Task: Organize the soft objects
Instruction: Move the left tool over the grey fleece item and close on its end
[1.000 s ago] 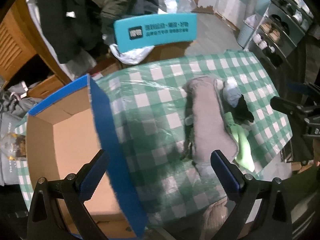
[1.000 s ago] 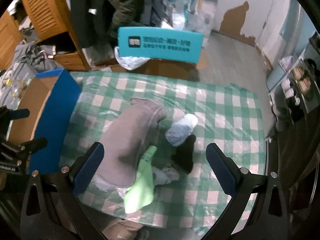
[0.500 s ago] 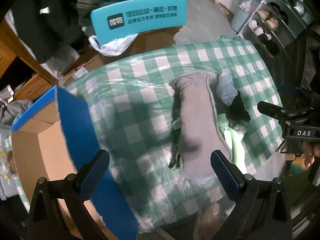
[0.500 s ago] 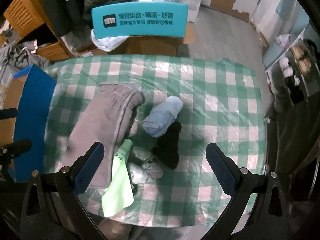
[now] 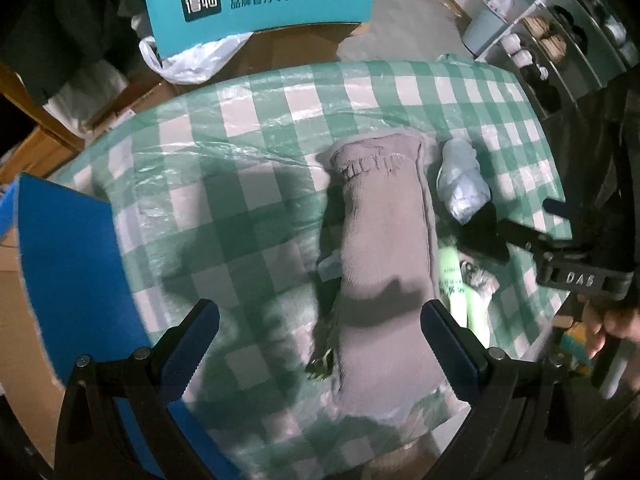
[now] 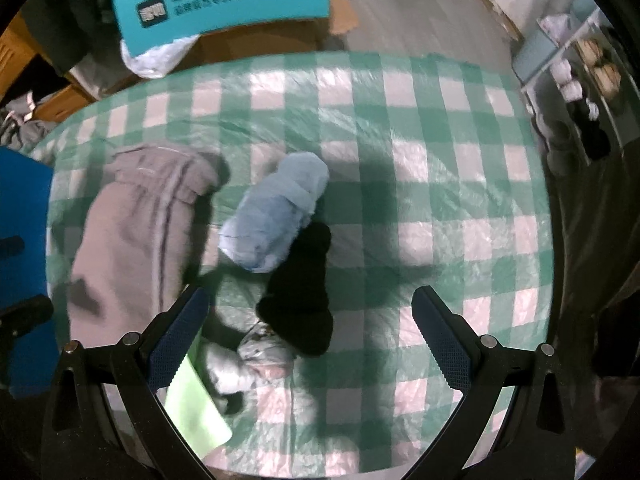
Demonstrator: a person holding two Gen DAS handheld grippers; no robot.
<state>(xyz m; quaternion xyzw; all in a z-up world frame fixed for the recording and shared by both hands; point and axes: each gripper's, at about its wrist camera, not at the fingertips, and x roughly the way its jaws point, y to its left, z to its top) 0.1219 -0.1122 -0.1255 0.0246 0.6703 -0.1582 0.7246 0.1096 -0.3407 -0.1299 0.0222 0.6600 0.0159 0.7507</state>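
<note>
Plastic-covered green checked table (image 6: 432, 184): both grippers (left gripper (image 5: 320, 332), right gripper (image 6: 310, 314)) spread, empty; black sock bundle (image 6: 298, 292) touching pale-blue rolled cloth (image 6: 276, 216) risks double pickup.

A glossy, wrinkled plastic film covers the green-checked tablecloth (image 6: 432, 184). Ahead of the left gripper (image 5: 320, 322), the grey garment (image 5: 384, 240) looks like matt, soft knit cloth. Between the right gripper's (image 6: 310, 312) fingers lie a fuzzy pale-blue roll (image 6: 276, 216) and a matt black sock (image 6: 300, 304).
</note>
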